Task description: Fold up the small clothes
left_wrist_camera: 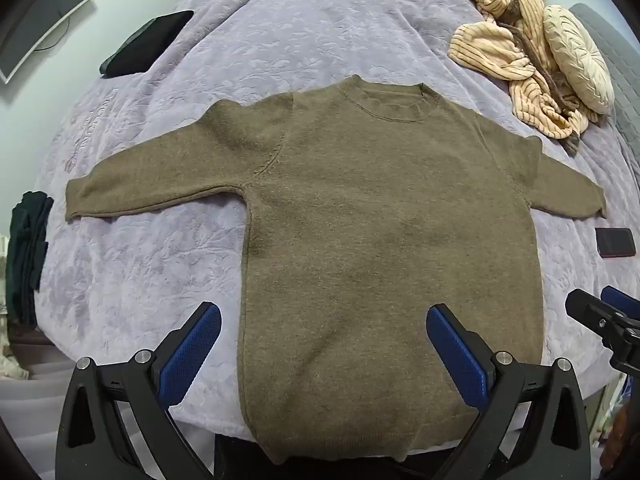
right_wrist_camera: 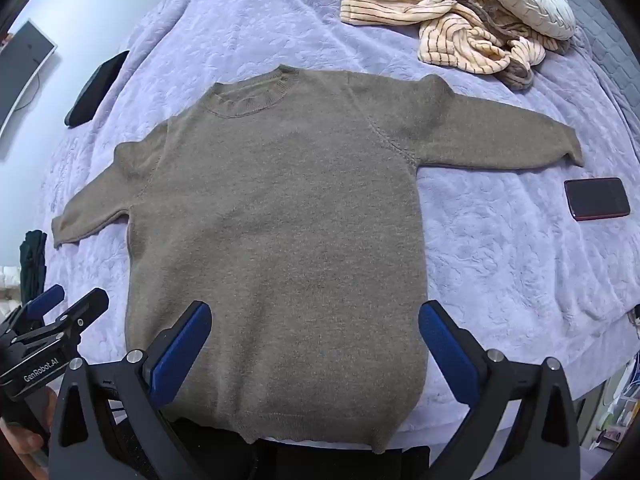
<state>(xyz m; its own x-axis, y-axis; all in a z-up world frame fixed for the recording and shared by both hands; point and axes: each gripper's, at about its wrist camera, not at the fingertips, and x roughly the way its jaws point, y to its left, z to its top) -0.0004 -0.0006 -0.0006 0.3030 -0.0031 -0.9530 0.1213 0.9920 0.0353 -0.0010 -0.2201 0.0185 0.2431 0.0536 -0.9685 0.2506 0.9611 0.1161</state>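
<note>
A small olive-brown knit sweater (left_wrist_camera: 380, 220) lies flat and face up on a lavender bedspread (left_wrist_camera: 160, 260), both sleeves spread out sideways, neck away from me, hem at the near bed edge. It also shows in the right wrist view (right_wrist_camera: 280, 208). My left gripper (left_wrist_camera: 324, 344) is open and empty, hovering above the lower left part of the sweater. My right gripper (right_wrist_camera: 316, 340) is open and empty, hovering above the lower right part. Each gripper shows at the edge of the other's view: the right one (left_wrist_camera: 612, 320), the left one (right_wrist_camera: 52, 320).
A heap of peach striped clothes (left_wrist_camera: 516, 60) and a round cream cushion (left_wrist_camera: 580, 56) lie at the far right. A dark phone (right_wrist_camera: 598, 198) lies right of the sweater. A black flat object (left_wrist_camera: 148, 44) lies far left. Dark folded clothes (left_wrist_camera: 26, 256) sit off the left edge.
</note>
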